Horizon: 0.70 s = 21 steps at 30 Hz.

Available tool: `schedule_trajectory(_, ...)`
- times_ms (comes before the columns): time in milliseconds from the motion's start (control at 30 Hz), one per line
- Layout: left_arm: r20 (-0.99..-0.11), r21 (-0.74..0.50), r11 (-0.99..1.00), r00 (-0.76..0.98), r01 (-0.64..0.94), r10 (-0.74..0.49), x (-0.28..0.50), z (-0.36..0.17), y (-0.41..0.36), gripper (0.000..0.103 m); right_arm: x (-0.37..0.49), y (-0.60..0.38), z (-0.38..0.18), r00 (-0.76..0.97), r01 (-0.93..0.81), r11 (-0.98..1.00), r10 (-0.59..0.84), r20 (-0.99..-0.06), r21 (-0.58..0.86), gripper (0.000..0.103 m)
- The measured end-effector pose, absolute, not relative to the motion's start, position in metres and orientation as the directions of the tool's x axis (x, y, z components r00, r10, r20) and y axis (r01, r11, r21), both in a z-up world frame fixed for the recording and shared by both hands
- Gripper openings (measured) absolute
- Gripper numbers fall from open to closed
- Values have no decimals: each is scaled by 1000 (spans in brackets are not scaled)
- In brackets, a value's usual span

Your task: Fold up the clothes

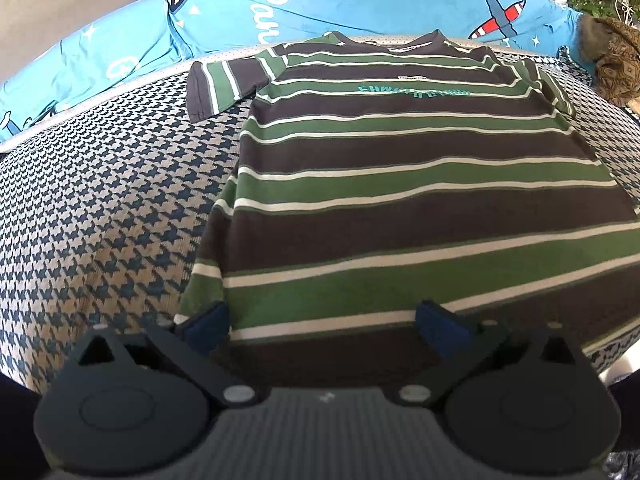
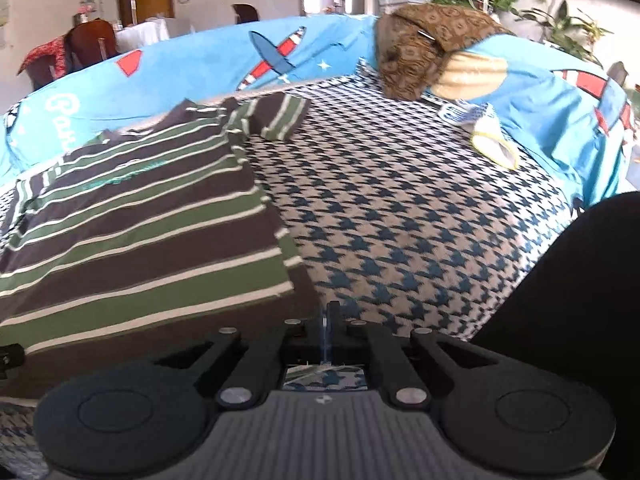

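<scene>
My left gripper has its jaws spread wide over the hem of the striped T-shirt, which lies flat on the houndstooth cover, collar toward 12 o'clock. My right gripper has its jaws pressed together at the shirt's hem corner; whether cloth is caught I cannot tell. I should pinch both corners evenly before lifting. Only the right view shows the folded sleeve at 11 o'clock.
</scene>
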<state>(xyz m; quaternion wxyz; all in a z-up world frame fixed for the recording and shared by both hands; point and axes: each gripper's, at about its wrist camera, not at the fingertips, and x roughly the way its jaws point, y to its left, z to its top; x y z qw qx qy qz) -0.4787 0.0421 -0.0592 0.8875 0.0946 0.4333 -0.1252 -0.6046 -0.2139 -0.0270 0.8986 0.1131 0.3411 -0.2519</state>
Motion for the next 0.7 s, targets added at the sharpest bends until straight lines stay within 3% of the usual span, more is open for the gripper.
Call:
schedule_trajectory(467, -791, 67, 952, 597, 299, -132, -479, -61, 41, 103, -588, -176, -31, 730, 290, 952, -155, -666, 97, 23)
schedule_trajectory(700, -788, 71, 954, 602, 293, -126, -480, -61, 40, 103, -578, -176, -45, 691, 295, 944, -105, -715, 146, 28)
